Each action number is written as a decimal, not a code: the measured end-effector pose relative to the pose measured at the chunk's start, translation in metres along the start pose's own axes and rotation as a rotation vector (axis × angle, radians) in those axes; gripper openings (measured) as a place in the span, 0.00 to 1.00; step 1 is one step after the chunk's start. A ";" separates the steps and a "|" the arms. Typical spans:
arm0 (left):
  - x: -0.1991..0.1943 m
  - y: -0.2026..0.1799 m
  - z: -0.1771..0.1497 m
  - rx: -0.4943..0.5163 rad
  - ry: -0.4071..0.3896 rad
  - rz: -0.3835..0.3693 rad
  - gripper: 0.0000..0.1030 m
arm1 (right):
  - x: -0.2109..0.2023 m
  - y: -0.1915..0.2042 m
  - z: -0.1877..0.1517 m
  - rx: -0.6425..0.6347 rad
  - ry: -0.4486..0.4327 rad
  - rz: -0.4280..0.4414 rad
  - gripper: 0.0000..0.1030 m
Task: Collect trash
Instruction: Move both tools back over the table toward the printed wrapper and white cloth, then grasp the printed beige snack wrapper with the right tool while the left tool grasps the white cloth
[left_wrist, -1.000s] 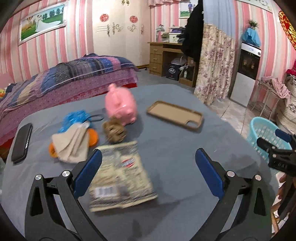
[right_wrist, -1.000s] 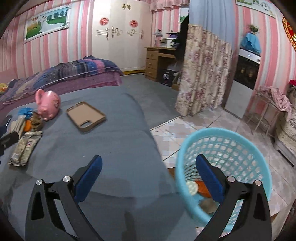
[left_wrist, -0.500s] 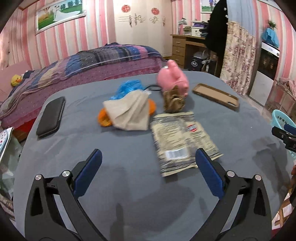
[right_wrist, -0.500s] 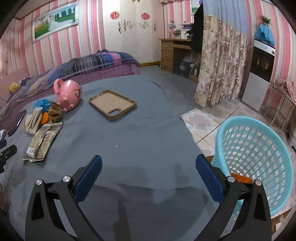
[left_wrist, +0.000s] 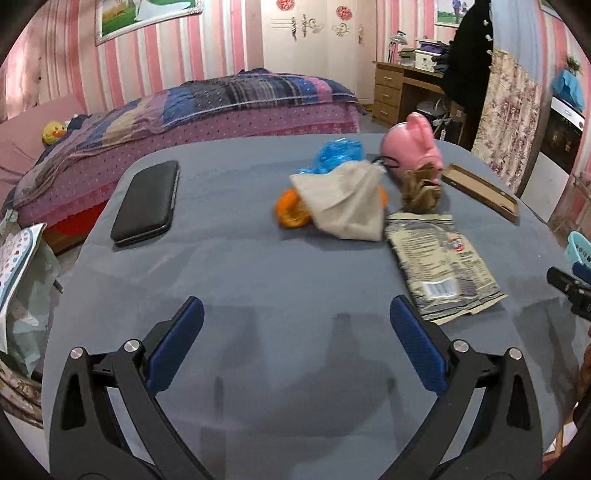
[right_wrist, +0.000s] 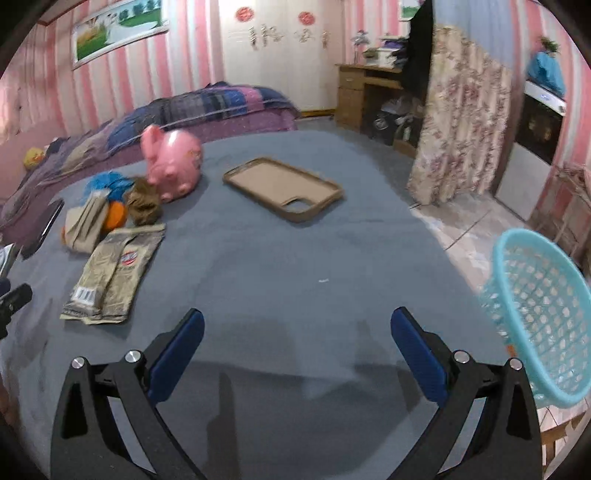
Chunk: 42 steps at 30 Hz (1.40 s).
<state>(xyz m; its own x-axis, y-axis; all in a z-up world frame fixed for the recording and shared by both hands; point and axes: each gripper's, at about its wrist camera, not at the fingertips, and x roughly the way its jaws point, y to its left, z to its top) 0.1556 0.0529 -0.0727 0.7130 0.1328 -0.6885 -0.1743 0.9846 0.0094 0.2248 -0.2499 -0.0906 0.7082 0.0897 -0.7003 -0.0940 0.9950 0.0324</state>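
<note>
Trash lies on the grey-blue table (left_wrist: 258, 280): a flat printed wrapper (left_wrist: 441, 264) (right_wrist: 112, 271), a beige crumpled paper bag (left_wrist: 341, 201) (right_wrist: 86, 223) over an orange piece (left_wrist: 290, 210), a blue plastic wad (left_wrist: 338, 157) and a brown crumpled wad (left_wrist: 421, 190) (right_wrist: 144, 203). My left gripper (left_wrist: 295, 347) is open and empty, held back from the pile near the table's front. My right gripper (right_wrist: 297, 347) is open and empty above the table's right part. The turquoise mesh basket (right_wrist: 535, 317) stands off the table's right edge.
A pink piggy bank (left_wrist: 415, 144) (right_wrist: 173, 164), a tan phone case (right_wrist: 284, 188) and a black phone (left_wrist: 147, 201) also rest on the table. A bed (left_wrist: 207, 107) lies behind, with a desk (left_wrist: 402, 88), curtain (right_wrist: 461, 133) and tiled floor to the right.
My left gripper has drawn back and turned left, so the pile sits farther away. My right gripper has swung left from the basket toward the table. Both stay open.
</note>
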 end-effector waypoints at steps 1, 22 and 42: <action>0.000 0.005 0.000 -0.011 0.000 0.003 0.95 | 0.003 0.004 0.001 0.000 0.012 0.003 0.96; 0.020 0.045 0.001 -0.103 -0.016 0.063 0.95 | 0.036 0.110 0.013 -0.179 0.095 0.167 0.31; 0.021 0.011 0.035 -0.033 -0.044 0.027 0.95 | 0.017 0.021 0.013 -0.009 0.077 0.232 0.55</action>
<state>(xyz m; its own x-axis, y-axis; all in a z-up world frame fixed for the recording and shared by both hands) 0.1930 0.0705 -0.0616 0.7370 0.1651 -0.6554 -0.2159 0.9764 0.0031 0.2440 -0.2271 -0.0926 0.6112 0.3122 -0.7273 -0.2545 0.9476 0.1928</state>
